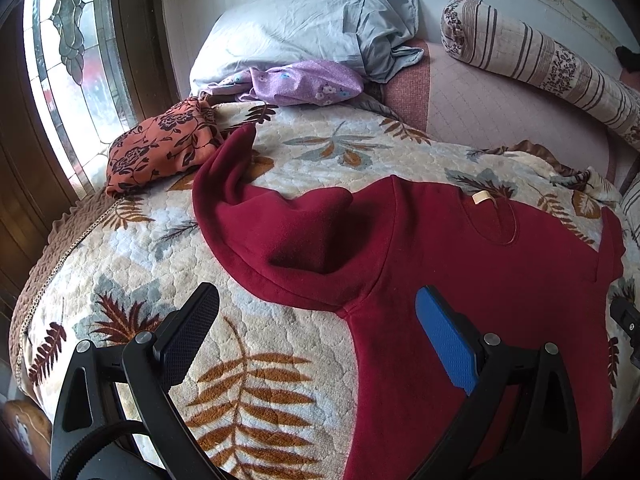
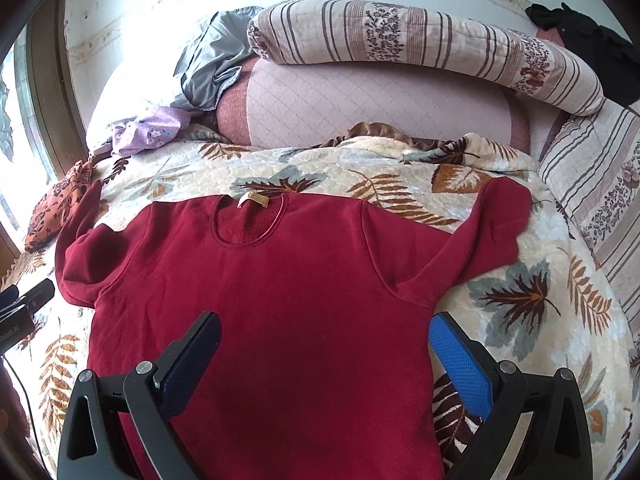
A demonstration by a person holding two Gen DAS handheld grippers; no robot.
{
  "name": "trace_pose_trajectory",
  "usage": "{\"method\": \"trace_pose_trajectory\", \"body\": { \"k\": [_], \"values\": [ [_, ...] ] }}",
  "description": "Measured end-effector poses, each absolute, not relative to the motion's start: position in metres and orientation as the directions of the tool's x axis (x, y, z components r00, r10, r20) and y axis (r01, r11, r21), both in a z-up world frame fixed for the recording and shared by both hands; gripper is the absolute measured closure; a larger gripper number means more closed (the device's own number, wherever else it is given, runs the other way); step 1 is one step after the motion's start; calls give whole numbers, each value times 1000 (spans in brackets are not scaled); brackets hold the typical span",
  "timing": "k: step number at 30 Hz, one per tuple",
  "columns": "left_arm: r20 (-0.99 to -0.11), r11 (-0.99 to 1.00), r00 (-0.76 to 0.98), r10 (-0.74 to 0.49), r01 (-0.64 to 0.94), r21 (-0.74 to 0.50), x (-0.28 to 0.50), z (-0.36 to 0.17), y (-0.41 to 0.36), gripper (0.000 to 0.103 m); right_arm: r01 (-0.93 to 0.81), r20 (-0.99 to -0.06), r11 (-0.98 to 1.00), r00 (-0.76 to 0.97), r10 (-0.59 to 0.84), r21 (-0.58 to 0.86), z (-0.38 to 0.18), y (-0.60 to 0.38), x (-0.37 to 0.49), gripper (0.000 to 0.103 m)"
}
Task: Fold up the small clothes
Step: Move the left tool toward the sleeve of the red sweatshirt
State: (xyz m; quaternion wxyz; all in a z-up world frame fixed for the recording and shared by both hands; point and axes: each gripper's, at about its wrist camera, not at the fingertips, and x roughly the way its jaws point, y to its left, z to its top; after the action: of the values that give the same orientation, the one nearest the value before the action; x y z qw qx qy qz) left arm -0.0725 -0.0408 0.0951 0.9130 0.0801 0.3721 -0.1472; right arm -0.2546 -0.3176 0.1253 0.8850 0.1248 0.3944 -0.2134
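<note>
- A dark red long-sleeved fleece top (image 2: 280, 288) lies flat, front up, on the leaf-patterned quilted bedspread (image 2: 520, 300), neckline toward 12 o'clock.
- Its sleeves spread toward 10 and 2 o'clock; the 10 o'clock one looks bunched, though fisheye distortion blurs this.
- The left gripper (image 1: 320, 336) hangs spread wide over the top's side edge, holding nothing.
- The right gripper (image 2: 324, 354) hovers wide apart above the torso, empty.
- An orange floral cloth bundle (image 1: 160, 144) sits at 10 o'clock.

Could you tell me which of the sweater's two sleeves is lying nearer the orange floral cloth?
The left-hand sleeve of the red sweater; its cuff reaches the orange floral cloth, while the other sleeve lies across the bed.
</note>
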Motion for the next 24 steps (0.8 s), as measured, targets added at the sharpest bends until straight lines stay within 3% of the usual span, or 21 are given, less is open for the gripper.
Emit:
{"method": "trace_pose_trajectory", "body": {
  "k": [17, 24],
  "values": [
    [-718, 974, 684, -131, 223, 34, -9, 86, 4, 3, 438, -789, 898, 567, -236, 47, 94, -307, -219, 0],
    [-732, 990, 672, -116, 140, -29, 51, 84, 43, 3, 411, -789, 910, 579, -207, 62, 89, -302, -208, 0]
  ]
}}
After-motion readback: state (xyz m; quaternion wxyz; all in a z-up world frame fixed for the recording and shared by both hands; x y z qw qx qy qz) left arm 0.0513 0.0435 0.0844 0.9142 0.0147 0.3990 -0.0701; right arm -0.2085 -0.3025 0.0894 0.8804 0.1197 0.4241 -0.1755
